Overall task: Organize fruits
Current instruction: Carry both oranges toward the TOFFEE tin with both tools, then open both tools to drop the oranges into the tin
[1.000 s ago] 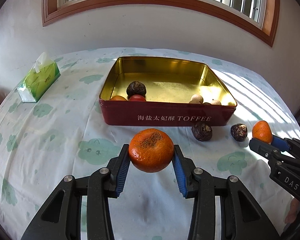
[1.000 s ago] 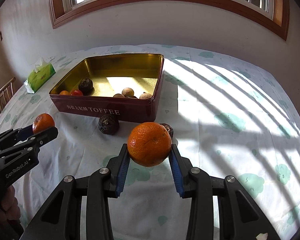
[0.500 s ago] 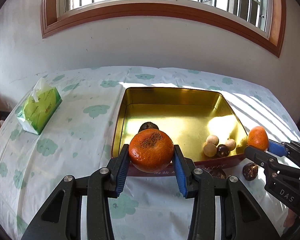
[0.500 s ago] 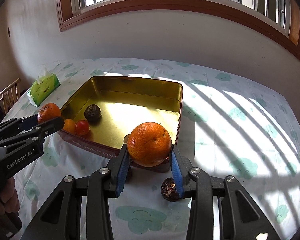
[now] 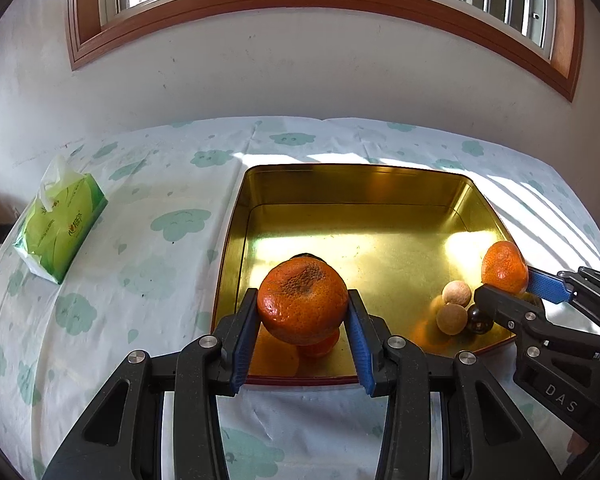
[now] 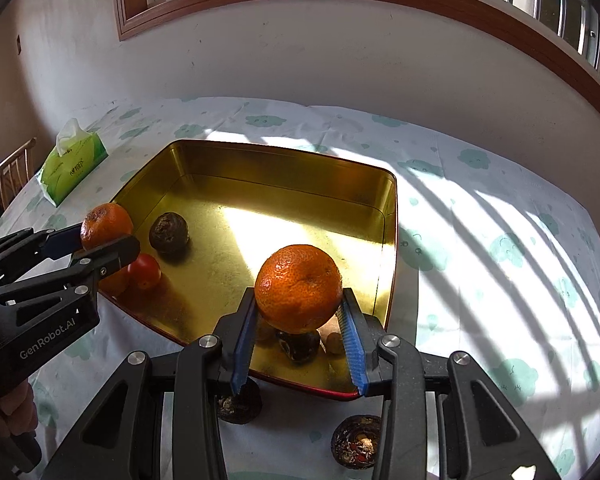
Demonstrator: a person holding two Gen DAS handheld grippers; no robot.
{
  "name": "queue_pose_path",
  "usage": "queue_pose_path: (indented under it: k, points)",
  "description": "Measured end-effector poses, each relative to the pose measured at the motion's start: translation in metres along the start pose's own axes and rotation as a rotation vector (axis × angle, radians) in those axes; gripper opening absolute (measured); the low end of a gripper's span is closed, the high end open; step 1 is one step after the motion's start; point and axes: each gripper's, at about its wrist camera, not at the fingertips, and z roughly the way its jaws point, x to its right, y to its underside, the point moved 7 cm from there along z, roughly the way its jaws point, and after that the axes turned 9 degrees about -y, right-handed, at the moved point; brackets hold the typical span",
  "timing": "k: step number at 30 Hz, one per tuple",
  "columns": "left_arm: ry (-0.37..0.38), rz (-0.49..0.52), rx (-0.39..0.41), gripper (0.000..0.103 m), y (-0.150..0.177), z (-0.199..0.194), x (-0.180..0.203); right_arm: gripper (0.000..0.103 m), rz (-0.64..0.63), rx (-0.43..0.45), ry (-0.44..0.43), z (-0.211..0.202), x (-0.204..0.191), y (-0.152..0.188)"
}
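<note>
My left gripper (image 5: 302, 312) is shut on an orange mandarin (image 5: 302, 304) and holds it above the near left part of the gold tin (image 5: 356, 184). My right gripper (image 6: 298, 308) is shut on another mandarin (image 6: 298, 286) above the tin's near right corner (image 6: 388, 240); it also shows in the left wrist view (image 5: 504, 266). In the tin lie a dark passion fruit (image 6: 169, 234), a red tomato (image 6: 144, 271), a small orange fruit half hidden, and small brown round fruits (image 5: 456, 293).
Two dark passion fruits (image 6: 356, 442) (image 6: 238, 404) lie on the cloud-print tablecloth in front of the tin. A green tissue pack (image 5: 60, 226) sits at the left. A wall with a window is behind the table; a chair (image 6: 10, 172) stands far left.
Both grippers have risen and moved forward with their mandarins, from in front of the tin to above its near edge. Grips unchanged.
</note>
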Motion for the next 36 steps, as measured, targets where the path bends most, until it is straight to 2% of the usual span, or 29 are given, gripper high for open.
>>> queue_pose_path:
  k: [18, 21, 23, 27, 36]
  points:
    - [-0.009, 0.007, -0.036, 0.044, 0.005, 0.021, 0.002, 0.038, -0.001, -0.038, -0.006, 0.023, -0.002, 0.000]
    - [-0.007, 0.002, -0.040, 0.045, 0.005, 0.021, 0.002, 0.042, -0.003, -0.034, -0.005, 0.022, -0.003, -0.001]
    - [-0.002, 0.004, -0.038, 0.046, 0.005, 0.021, 0.002, 0.047, -0.006, -0.028, 0.001, 0.020, -0.004, -0.001]
    - [-0.003, 0.006, -0.027, 0.059, 0.005, 0.016, 0.004, 0.048, -0.002, -0.027, -0.001, 0.018, -0.005, -0.001]
    - [-0.004, 0.015, -0.001, 0.059, 0.007, -0.004, 0.006, 0.048, 0.008, 0.012, -0.010, -0.007, -0.009, -0.002]
